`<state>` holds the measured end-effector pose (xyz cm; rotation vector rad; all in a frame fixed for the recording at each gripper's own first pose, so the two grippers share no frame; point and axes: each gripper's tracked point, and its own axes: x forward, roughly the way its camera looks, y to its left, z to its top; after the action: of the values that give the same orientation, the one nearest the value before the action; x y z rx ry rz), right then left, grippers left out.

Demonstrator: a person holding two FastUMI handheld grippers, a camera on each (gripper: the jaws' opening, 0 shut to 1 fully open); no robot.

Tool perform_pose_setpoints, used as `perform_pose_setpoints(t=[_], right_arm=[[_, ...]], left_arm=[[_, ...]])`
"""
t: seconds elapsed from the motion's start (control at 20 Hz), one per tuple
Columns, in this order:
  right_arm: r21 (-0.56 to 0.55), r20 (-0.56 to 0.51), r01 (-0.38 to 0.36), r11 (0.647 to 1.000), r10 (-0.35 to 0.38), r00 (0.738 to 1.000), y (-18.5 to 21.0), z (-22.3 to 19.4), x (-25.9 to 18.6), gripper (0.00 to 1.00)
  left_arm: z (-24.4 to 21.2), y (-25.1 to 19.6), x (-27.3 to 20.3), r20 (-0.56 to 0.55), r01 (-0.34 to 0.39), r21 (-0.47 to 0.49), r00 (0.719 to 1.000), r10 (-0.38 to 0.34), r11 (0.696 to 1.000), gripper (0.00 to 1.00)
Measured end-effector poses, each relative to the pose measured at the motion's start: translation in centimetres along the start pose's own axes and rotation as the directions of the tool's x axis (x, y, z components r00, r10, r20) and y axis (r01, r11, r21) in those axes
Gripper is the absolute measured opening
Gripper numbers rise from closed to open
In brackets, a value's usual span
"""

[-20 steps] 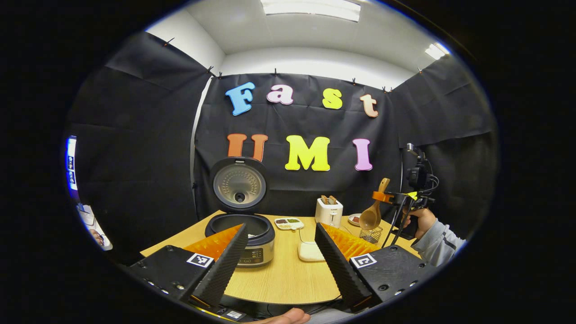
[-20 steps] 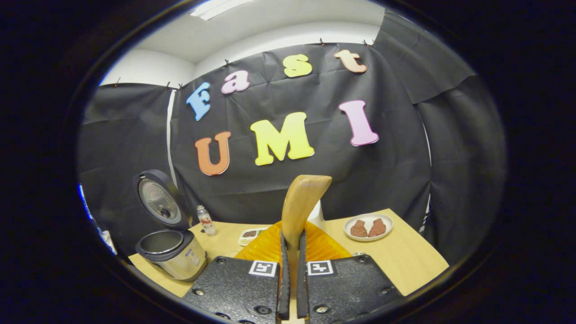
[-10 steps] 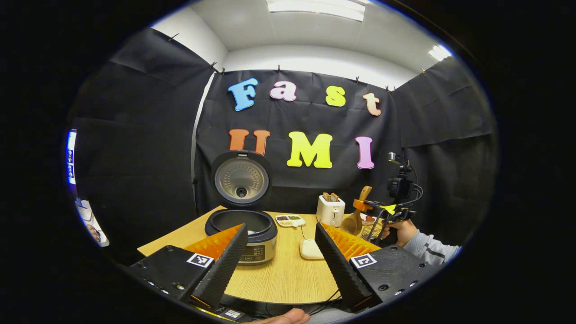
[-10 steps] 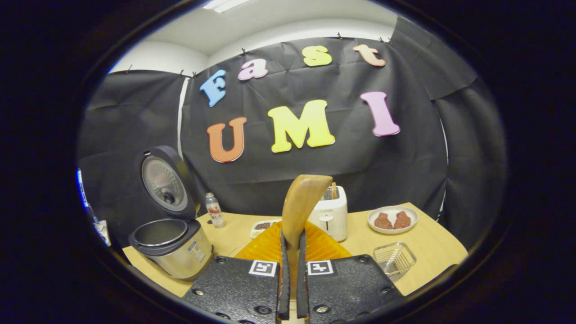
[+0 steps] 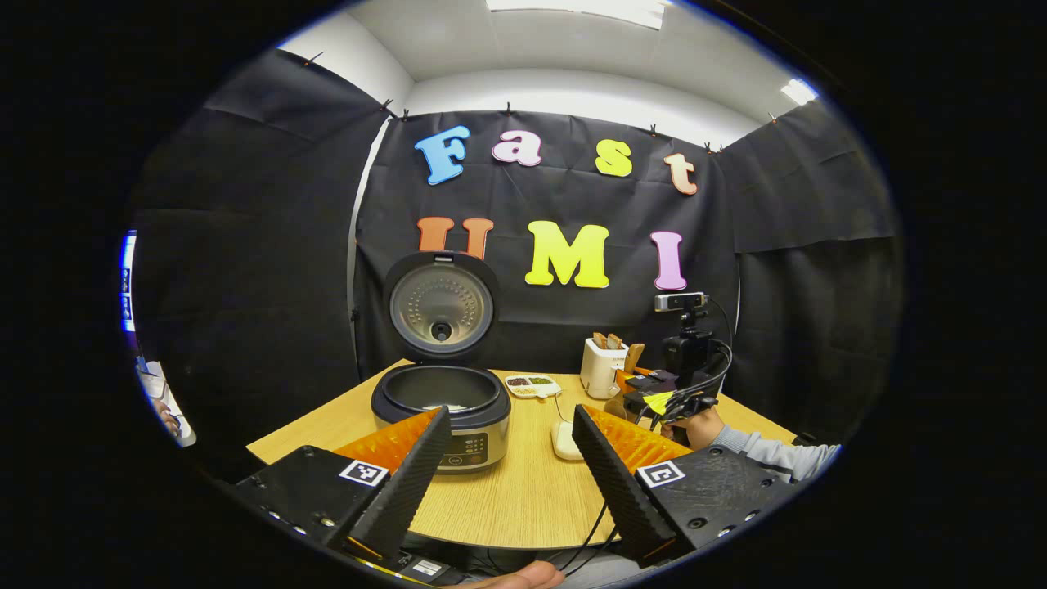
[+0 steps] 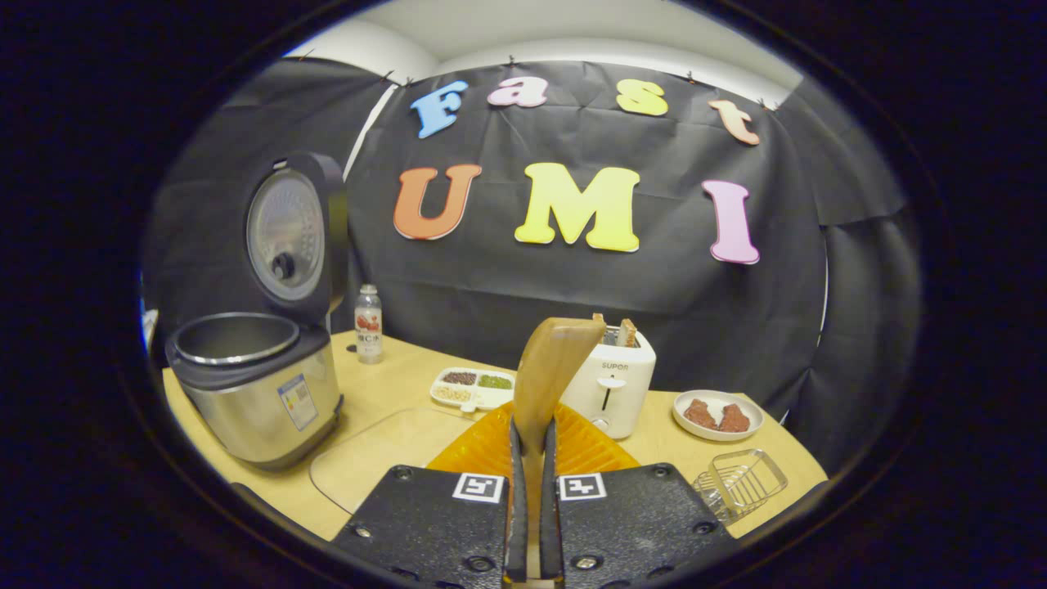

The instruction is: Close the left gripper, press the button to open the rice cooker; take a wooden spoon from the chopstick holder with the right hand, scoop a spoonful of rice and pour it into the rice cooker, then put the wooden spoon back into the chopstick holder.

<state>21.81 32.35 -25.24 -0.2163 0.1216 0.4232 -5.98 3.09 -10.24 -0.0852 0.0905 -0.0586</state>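
Note:
The rice cooker (image 5: 442,409) stands with its lid (image 5: 442,303) up and its pot open. My left gripper (image 5: 509,417) is open in front of it, holding nothing. Farther right, a hand holds my right gripper (image 5: 650,393) low over the table, with the wooden spoon's handle (image 5: 632,356) sticking up from it. In the right gripper view the right gripper (image 6: 529,429) is shut on the wooden spoon (image 6: 548,372); its bowl is hidden below the fingers. The rice cooker (image 6: 253,393) is at the left and the wire chopstick holder (image 6: 740,483) at the lower right.
A white toaster (image 6: 613,380), a divided dish of grains (image 6: 470,388), a small bottle (image 6: 368,323) and a plate with two brown pieces (image 6: 717,415) stand on the wooden table (image 6: 393,384). A pale flat container (image 5: 564,439) lies right of the cooker.
The right gripper has come down with the spoon from above the wire holder to just over the table, moving left toward the cooker. The left gripper stays open, nearly still.

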Motion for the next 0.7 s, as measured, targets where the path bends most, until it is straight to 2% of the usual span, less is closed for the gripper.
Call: perform_pose_setpoints(t=[0.15, 0.3, 0.45, 0.55, 0.7], right_arm=[[-0.096, -0.064, 0.024, 0.995, -0.031, 0.997, -0.7, -1.9, 0.3, 0.11], [-0.091, -0.109, 0.003, 0.996, -0.012, 0.994, -0.6, -2.6, -0.2, 0.11], [0.010, -0.188, -0.059, 0.998, 0.060, 0.980, 0.9, -3.2, -0.9, 0.12], [0.138, -0.215, -0.101, 0.985, 0.129, 0.968, 2.1, -3.0, -1.9, 0.11], [0.266, -0.221, -0.093, 0.959, 0.155, 0.963, 2.9, -2.8, -2.5, 0.11]], left_arm=[[-0.4, 0.3, 0.3, -0.013, -0.003, -0.009, 1.000, 0.003, 1.000, 0.95], [-0.5, 0.2, 0.3, -0.023, -0.001, -0.020, 1.000, 0.000, 1.000, 0.95], [-0.5, -0.1, 0.4, -0.023, 0.003, -0.022, 1.000, -0.004, 1.000, 0.96], [-0.5, -0.4, 0.4, -0.026, 0.008, -0.024, 1.000, -0.009, 1.000, 0.95], [-0.8, -0.8, 0.6, -0.032, 0.013, -0.021, 0.999, -0.013, 1.000, 0.95]])
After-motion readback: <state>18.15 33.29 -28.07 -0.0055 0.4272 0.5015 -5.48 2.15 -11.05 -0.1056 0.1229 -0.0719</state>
